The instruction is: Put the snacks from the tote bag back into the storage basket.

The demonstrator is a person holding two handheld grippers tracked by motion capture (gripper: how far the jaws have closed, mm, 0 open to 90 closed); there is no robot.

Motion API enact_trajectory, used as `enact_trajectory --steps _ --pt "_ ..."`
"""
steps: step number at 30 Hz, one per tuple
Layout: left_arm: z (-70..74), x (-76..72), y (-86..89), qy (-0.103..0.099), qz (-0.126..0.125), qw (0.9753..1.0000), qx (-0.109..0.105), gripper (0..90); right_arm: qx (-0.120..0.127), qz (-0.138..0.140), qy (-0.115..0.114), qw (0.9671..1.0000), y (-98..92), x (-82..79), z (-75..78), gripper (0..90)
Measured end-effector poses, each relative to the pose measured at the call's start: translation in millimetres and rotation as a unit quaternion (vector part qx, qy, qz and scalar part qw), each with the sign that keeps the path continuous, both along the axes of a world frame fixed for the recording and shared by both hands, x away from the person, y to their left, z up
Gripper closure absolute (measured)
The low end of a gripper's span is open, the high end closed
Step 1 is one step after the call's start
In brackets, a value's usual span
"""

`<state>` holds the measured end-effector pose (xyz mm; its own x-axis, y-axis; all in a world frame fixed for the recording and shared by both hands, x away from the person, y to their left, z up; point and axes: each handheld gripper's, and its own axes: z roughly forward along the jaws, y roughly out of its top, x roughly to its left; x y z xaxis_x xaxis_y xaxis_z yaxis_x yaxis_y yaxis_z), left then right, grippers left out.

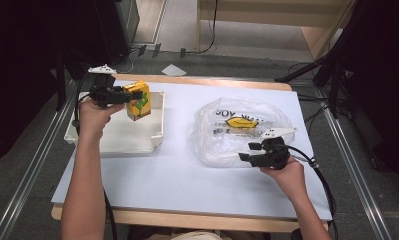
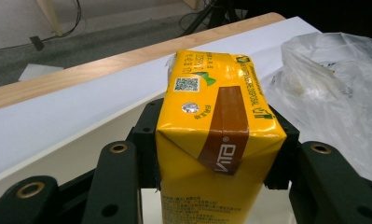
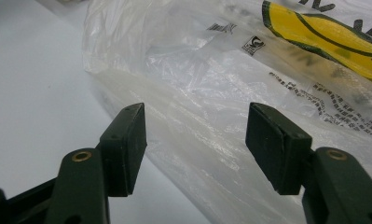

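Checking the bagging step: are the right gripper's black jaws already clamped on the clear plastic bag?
No, the right gripper has its jaws spread apart, with the clear plastic bag lying loose between them.

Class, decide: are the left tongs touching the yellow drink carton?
Touching. In the left gripper view the left tongs have both jaws pressed against opposite sides of the yellow drink carton, no gap visible.

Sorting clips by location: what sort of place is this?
Probably a lab or recording workspace: a white-topped table, metal floor rails, black stand legs and trailing cables around it.
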<state>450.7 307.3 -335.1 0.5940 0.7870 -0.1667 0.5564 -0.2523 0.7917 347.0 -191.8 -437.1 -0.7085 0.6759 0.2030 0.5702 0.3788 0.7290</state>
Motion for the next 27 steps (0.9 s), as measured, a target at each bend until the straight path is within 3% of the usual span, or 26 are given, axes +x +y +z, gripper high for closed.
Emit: enact_trajectory --steps 27 --pt "-38.4 20.7 -16.8 0.019 0.012 0.9993 0.029 52.4 -0.002 0.002 0.0 1.0 -0.4 -0.9 0.2 39.1"
